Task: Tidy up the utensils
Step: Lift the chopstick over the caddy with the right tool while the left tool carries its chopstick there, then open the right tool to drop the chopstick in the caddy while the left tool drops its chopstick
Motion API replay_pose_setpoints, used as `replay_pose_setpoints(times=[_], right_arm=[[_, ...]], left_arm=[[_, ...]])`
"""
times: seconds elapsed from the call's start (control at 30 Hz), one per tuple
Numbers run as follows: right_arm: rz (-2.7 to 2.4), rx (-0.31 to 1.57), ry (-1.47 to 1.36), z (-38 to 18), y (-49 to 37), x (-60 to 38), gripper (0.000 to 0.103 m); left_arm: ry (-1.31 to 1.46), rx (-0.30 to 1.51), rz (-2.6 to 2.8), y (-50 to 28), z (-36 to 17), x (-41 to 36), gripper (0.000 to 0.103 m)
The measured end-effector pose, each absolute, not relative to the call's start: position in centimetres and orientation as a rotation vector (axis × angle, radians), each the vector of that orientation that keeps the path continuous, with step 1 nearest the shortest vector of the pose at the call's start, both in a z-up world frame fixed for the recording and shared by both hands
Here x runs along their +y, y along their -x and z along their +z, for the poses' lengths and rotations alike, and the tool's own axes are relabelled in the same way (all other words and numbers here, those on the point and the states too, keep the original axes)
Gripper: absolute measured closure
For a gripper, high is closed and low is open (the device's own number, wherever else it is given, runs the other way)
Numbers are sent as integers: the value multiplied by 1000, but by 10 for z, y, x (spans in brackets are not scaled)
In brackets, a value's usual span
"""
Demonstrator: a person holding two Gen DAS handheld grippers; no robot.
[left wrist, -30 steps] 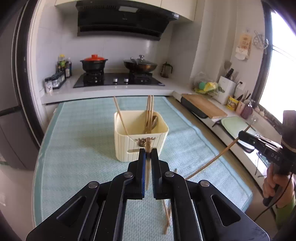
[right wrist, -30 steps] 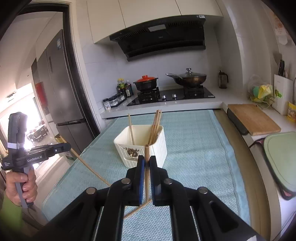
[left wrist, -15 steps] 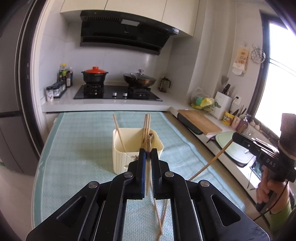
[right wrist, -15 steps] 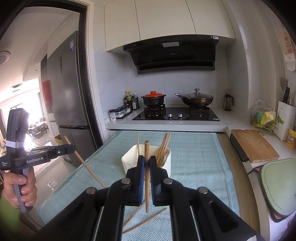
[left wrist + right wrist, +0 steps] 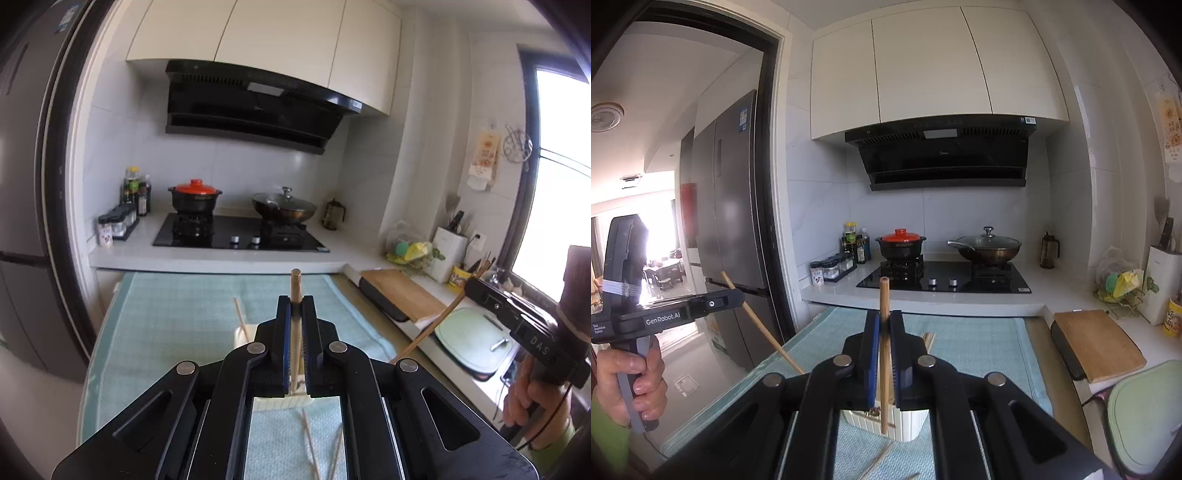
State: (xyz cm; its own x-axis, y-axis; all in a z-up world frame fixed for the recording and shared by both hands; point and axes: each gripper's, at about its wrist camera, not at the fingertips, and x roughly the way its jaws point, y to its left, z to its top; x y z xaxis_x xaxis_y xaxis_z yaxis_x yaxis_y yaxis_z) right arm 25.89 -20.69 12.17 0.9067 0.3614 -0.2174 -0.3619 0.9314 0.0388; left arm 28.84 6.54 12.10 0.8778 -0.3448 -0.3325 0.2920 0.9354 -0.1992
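Note:
My left gripper is shut on a wooden chopstick held upright above the cream utensil holder, which is mostly hidden behind the jaws. My right gripper is shut on another upright chopstick over the same holder. Each gripper shows in the other's view: the right one at the right edge, the left one at the left edge, each with its chopstick slanting down. Loose chopsticks lie on the blue mat in front of the holder. One chopstick stands in the holder.
A blue mat covers the table. Behind it is a counter with a hob, a red-lidded pot and a wok. A wooden cutting board and a green board lie to the right. A fridge stands left.
Both grippers have risen and tilted up with their chopsticks. The holder has dropped low in both views and is now largely hidden behind the jaws.

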Motion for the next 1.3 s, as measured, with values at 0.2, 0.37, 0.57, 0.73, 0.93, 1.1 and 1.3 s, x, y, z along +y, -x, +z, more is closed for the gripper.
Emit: replay_pose_setpoints(times=[0.2, 0.37, 0.57, 0.73, 0.93, 1.1, 1.3], right_arm=[[368, 143, 36, 137, -289, -187, 97], [379, 215, 39, 114, -342, -174, 97], [416, 431, -12, 60, -410, -167, 97], [446, 582, -66, 25, -458, -161, 96], [400, 506, -148, 61, -466, -176, 66], [394, 397, -37, 95, -414, -180, 54], [427, 445, 35, 73, -336, -196, 49]], left_arm=[[124, 387, -311, -337, 125, 50, 100], [94, 511, -317, -384, 94, 31, 100], [87, 688, -310, -437, 36, 13, 100], [79, 788, -280, -470, 1, 4, 98], [68, 741, -278, -454, 27, 15, 58], [-25, 701, -272, -394, 41, 24, 27], [-183, 745, -233, -302, 21, 38, 16]])
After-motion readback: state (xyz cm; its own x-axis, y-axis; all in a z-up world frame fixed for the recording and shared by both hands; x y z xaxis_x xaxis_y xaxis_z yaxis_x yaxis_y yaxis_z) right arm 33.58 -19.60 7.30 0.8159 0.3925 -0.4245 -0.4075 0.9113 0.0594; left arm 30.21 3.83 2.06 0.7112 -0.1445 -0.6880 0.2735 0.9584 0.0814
